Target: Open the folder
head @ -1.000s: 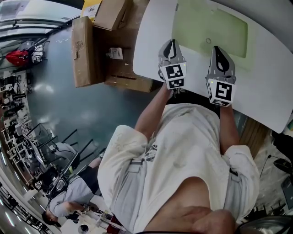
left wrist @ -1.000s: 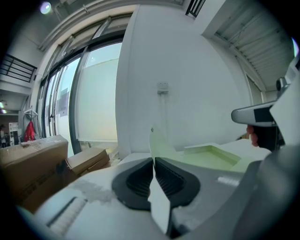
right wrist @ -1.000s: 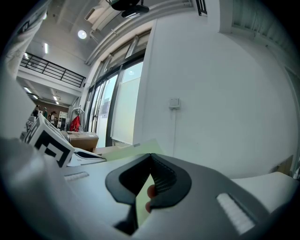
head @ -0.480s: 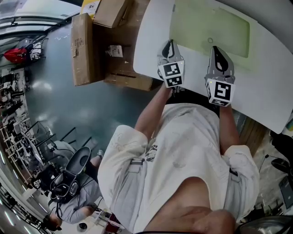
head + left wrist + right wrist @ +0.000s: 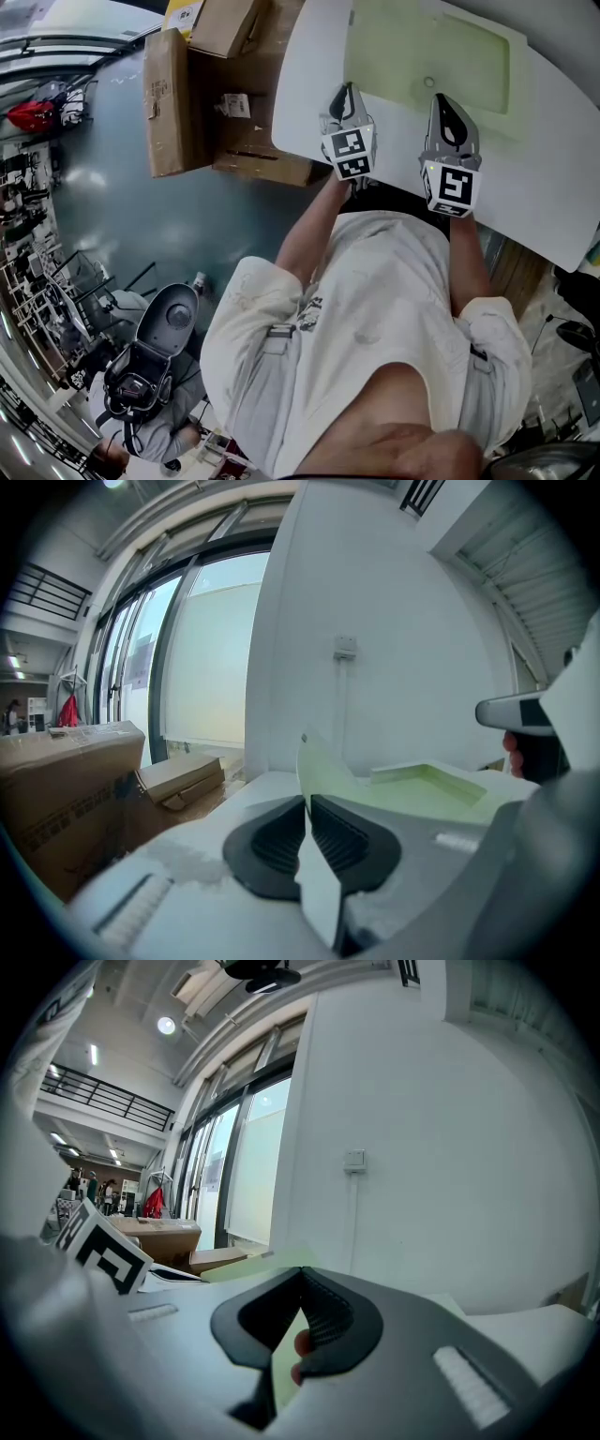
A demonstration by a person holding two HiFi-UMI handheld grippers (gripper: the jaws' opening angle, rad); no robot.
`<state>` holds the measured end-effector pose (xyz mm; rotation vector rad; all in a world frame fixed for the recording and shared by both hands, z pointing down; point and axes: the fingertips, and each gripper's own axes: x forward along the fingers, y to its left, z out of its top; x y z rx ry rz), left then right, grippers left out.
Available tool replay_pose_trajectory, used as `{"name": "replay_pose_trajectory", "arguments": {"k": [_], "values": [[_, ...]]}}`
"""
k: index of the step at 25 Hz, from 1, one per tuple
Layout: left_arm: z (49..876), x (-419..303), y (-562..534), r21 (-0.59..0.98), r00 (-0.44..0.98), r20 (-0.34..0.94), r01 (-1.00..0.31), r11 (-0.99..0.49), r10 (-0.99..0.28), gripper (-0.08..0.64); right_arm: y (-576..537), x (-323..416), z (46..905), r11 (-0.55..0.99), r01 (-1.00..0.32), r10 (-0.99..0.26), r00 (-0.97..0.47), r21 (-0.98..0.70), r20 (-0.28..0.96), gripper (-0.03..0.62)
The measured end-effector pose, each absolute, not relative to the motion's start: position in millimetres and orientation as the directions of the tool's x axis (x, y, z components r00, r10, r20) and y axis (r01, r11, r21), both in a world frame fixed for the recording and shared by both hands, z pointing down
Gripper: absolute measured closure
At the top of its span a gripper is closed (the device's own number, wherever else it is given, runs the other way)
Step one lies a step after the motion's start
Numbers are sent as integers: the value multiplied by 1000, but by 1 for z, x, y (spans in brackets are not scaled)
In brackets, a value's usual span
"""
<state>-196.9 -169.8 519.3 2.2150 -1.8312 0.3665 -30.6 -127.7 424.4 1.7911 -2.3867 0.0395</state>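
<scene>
With the green folder (image 5: 427, 56) lying flat on the white desk (image 5: 553, 187), the left gripper (image 5: 348, 89) was clamped on its cover's near corner and the right gripper (image 5: 443, 101) pinched the near edge, so lifting one layer slowly while pinning the other looked wisest.

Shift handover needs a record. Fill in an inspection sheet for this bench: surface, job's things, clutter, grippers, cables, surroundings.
Surface: white table, rounded corner.
Job's things: pale green folder lies on the table, its near edge at the grippers.
Clutter: nothing seen on the table.
Grippers: left gripper shut on a raised corner of the folder's sheet; right gripper shut on the folder's near edge.
Cables: one thin line runs down from a wall box.
Surroundings: cardboard boxes on the teal floor beside the table.
</scene>
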Motion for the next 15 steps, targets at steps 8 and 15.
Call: {"name": "replay_pose_trajectory", "arguments": {"k": [8, 15], "values": [[513, -193, -168, 25, 181, 328, -983, -183, -927, 531, -127, -26, 422, 285, -956, -952, -274, 72, 137, 591], [514, -196, -168, 28, 184, 326, -982, -185, -927, 528, -126, -31, 425, 285, -956, -952, -274, 69, 137, 591]]}}
